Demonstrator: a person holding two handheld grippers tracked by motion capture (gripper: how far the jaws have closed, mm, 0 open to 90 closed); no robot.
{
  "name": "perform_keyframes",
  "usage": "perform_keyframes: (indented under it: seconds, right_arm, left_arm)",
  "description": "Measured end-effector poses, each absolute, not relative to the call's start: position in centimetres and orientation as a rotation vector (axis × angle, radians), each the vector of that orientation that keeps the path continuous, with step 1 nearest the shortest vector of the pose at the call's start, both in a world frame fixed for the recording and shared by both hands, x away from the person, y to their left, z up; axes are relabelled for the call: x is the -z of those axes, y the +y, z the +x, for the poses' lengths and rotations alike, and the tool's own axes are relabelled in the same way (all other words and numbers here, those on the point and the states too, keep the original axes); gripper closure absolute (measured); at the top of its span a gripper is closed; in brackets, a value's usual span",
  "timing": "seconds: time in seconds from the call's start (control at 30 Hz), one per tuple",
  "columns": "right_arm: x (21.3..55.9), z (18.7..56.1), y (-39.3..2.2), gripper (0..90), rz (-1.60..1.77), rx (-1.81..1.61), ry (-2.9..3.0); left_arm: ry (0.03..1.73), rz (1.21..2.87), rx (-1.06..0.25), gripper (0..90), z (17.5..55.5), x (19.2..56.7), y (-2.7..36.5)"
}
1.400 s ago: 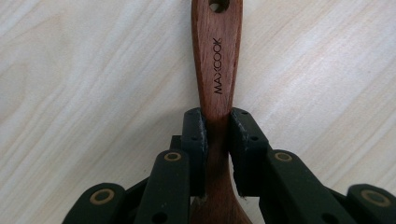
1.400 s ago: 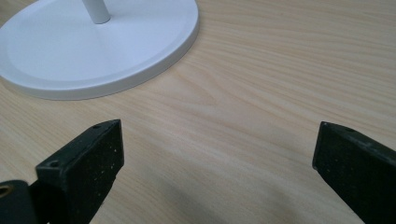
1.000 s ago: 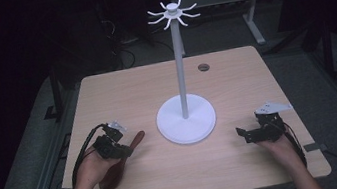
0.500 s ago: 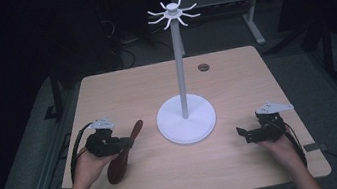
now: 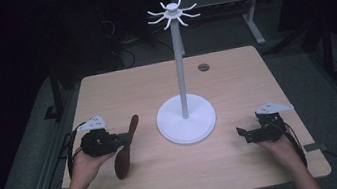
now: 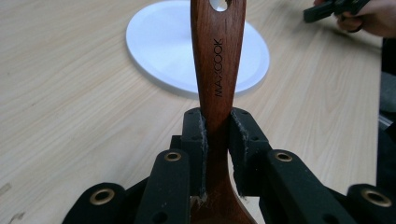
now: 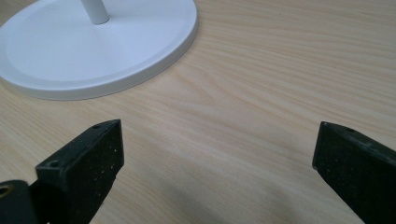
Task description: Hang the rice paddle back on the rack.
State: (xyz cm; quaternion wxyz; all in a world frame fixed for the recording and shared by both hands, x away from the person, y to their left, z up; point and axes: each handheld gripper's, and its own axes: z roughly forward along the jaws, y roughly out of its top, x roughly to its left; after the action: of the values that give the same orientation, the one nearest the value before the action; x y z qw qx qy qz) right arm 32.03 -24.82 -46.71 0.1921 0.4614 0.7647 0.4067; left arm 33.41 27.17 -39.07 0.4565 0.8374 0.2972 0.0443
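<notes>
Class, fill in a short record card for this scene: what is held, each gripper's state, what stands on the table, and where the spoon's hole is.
held thing: wooden spoon, clamped by its handle
left gripper: shut on the spoon
right gripper: open, nothing between its jaws, low over the table
standing on table: white hook stand, round base, ring of hooks on top
spoon's hole: at the handle's far end, toward the stand's base
spoon's bowl: on the person's side of the left gripper
</notes>
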Motion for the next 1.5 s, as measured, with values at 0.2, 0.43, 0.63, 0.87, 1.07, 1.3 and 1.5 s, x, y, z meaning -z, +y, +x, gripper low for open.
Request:
perform_keyframes:
  seconds: [0.2,0.43,0.63,0.87,1.07,1.3,1.5]
  right_arm:
    - [46.7,32.0,-24.7,1.7,1.285,-1.138,2.15]
    - [46.7,32.0,-24.8,1.7,1.293,-1.142,2.149]
    - [46.7,32.0,-24.8,1.7,1.29,-1.14,2.149]
    - [46.7,31.9,-24.9,1.7,1.296,-1.144,2.142]
    - [46.7,32.0,-24.8,1.7,1.296,-1.139,2.147]
    - [46.8,32.0,-24.8,1.7,1.296,-1.134,2.145]
    - [46.8,32.0,-25.0,1.7,1.296,-1.137,2.142]
  left_arm:
    - [0.706,2.016,-0.116,76.8,33.3,38.7,27.5]
    - [0.697,1.946,-0.107,76.9,33.1,38.3,27.9]
    - [0.686,1.919,-0.121,77.0,32.9,37.8,28.1]
    - [0.675,1.883,-0.13,77.0,32.7,37.2,28.3]
    - [0.664,1.865,-0.153,77.0,32.5,36.1,28.3]
    - [0.654,1.85,-0.173,77.0,32.6,34.7,28.2]
    - [0.645,1.849,-0.181,77.0,33.0,33.6,27.9]
